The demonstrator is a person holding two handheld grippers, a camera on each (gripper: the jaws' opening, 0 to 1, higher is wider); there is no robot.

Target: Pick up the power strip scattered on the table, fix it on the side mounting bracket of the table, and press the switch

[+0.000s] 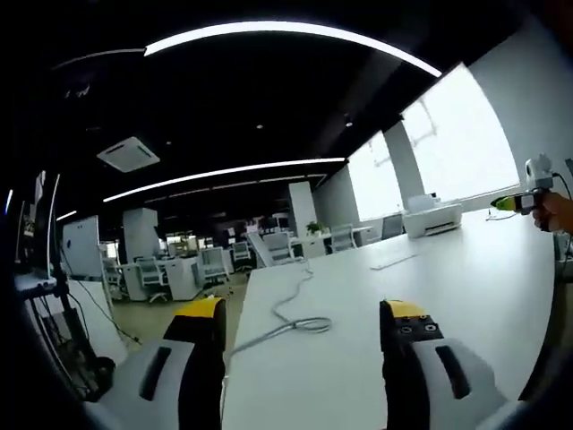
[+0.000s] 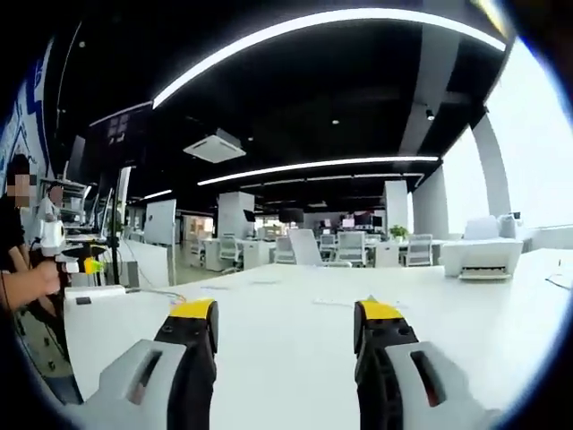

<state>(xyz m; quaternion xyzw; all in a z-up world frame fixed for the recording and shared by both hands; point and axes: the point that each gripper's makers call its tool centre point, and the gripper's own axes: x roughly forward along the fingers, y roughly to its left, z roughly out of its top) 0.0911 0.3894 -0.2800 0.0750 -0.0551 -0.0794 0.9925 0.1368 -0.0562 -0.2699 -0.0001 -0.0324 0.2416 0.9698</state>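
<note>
Both my grippers — left point(image 1: 304, 336), right point(image 2: 285, 331) — gaping, empty | risk: snagging the looped cable point(image 1: 295, 324) on the table point(image 1: 466, 287)

An open-plan office: rows of desks point(image 2: 235, 253) and chairs point(image 2: 343, 247) beyond the fingers, a printer point(image 2: 482, 256), strip ceiling lights point(image 2: 313, 167).

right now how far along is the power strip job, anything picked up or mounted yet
Nothing looks done yet. The left gripper and right gripper are both open and hold nothing above the white table. A grey cable lies looped on the table ahead of the left gripper; the power strip itself cannot be made out. Still to do: pick up the strip, fix it on the side bracket, press the switch.
</note>
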